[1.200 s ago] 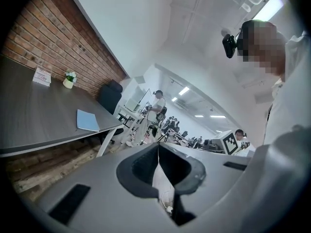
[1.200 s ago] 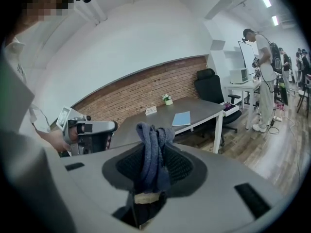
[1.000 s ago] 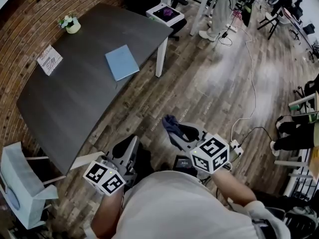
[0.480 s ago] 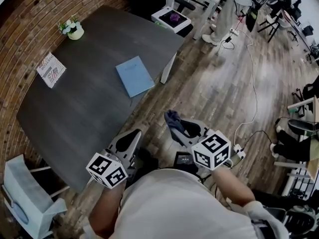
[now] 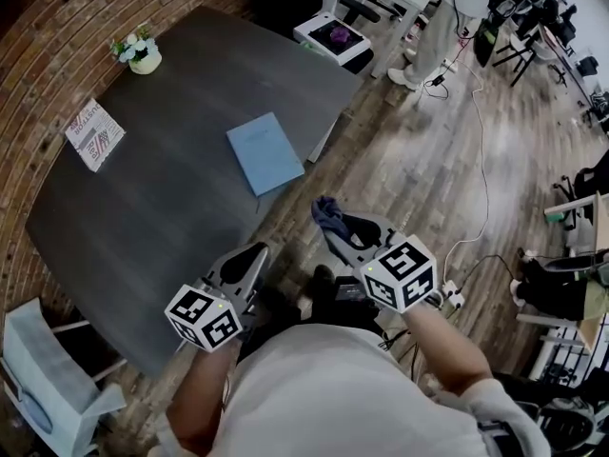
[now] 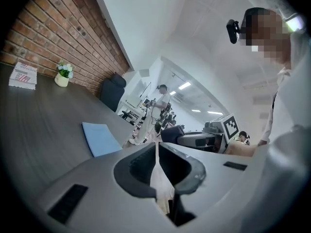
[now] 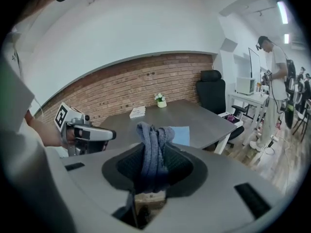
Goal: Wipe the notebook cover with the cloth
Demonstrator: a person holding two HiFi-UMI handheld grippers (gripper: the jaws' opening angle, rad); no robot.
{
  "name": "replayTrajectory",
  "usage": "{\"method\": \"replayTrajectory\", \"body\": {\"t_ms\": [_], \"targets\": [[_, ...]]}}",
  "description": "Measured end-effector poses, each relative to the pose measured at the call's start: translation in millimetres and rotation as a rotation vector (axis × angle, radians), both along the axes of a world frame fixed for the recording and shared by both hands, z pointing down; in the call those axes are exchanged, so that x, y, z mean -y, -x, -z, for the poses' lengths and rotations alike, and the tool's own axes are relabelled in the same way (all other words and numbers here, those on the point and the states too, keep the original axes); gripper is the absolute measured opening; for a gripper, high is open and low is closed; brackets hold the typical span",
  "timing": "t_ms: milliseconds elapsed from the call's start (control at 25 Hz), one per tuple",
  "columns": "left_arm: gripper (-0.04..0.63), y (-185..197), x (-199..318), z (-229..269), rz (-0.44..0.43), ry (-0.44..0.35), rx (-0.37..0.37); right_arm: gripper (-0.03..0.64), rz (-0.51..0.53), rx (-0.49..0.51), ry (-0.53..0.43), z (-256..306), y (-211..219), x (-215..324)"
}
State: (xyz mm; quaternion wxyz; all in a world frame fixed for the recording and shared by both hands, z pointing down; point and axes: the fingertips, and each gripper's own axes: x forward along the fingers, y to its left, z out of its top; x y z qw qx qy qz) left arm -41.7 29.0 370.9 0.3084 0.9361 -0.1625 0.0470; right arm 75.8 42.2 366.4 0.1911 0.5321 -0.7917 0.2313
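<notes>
1. Well, the notebook (image 5: 265,153), pale blue and shut, lies flat on the dark table (image 5: 143,198). It sits close to the table's edge on the person's side, and nothing touches it.
2. The cloth (image 7: 153,149) is a bluish-grey wad pinched between the fingers of the right gripper (image 5: 333,228). Its folded end sticks out past the fingertips. That gripper hangs over the wooden floor, apart from the table and the notebook.
3. The left gripper (image 6: 156,148) has its fingers pressed together with nothing between them. It is held low beside the table's near edge, well short of the notebook.
4. Farther out, a small pot of flowers (image 5: 139,50) and a printed leaflet (image 5: 93,133) sit along the brick-wall side, well apart from the notebook.
5. Wiping has not begun, as I judge it. The notebook lies loose near the edge with nothing pinning it. A one-sided push with the cloth could slide it along the table or off onto the floor. The cloth is bunched narrow, so one pass may clean only a strip. If it is pressed hard, the bare fingertips could scrape the cover.
6. How much cloth sits deep between the right fingers is hard to tell. No view shows any dirt or print on the cover, which is too small to read. The person's body blocks the lower part of the head view.
</notes>
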Motion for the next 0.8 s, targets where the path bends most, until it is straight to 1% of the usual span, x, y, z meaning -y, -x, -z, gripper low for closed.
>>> {"method": "replayTrajectory", "body": {"t_ms": [200, 480, 800], "targets": [[0.012, -10.1, 21.9, -10.2, 0.051, 0.007, 0.016, 0.126, 0.077, -0.047, 0.011, -8.1, -14.0, 35.3], [0.02, -31.1, 60.5, -22.3, 0.183, 0.013, 0.05, 0.126, 0.237, -0.092, 0.042, -23.0, -34.1, 94.0], [0.049, -52.9, 100.9, -58.1, 0.284, 0.062, 0.112, 0.126, 0.394, -0.164, 0.049, -44.5, -43.9, 165.8]]}}
